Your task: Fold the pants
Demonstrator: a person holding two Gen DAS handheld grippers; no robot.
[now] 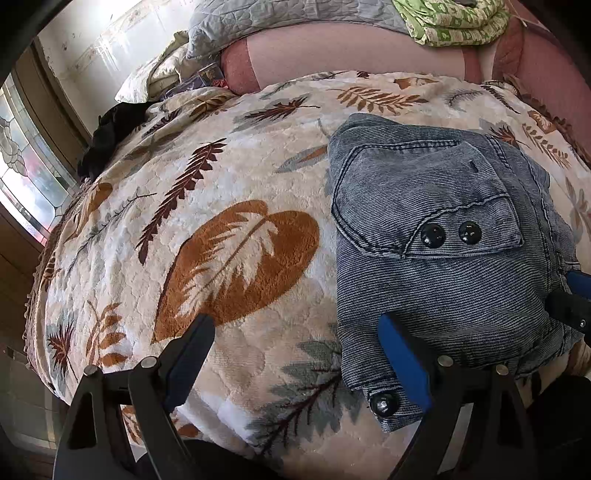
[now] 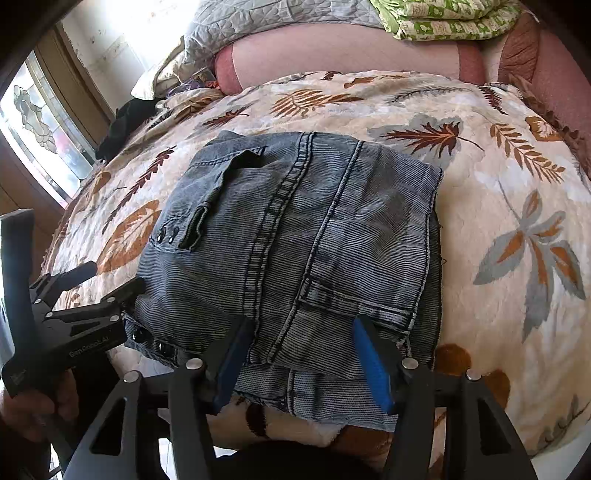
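The blue-grey denim pants (image 2: 295,236) lie folded into a compact square on the leaf-patterned blanket (image 2: 498,206). In the right wrist view my right gripper (image 2: 304,363) stands open at their near edge. Its blue pads straddle a strip of denim without pinching it. The left gripper (image 2: 110,280), held by a hand (image 2: 33,402), sits at the pants' near-left corner. In the left wrist view the pants (image 1: 443,221) fill the right half, pocket flap with two black snaps on top. My left gripper (image 1: 295,354) is wide open, one finger on the denim's edge, the other over bare blanket.
A pink bolster (image 1: 351,55), a grey quilt (image 1: 277,18) and a folded green patterned cover (image 1: 454,22) lie at the bed's far end. A black garment (image 1: 107,136) sits at the far left edge by a stained-glass window (image 1: 22,166). The blanket (image 1: 221,184) spreads left of the pants.
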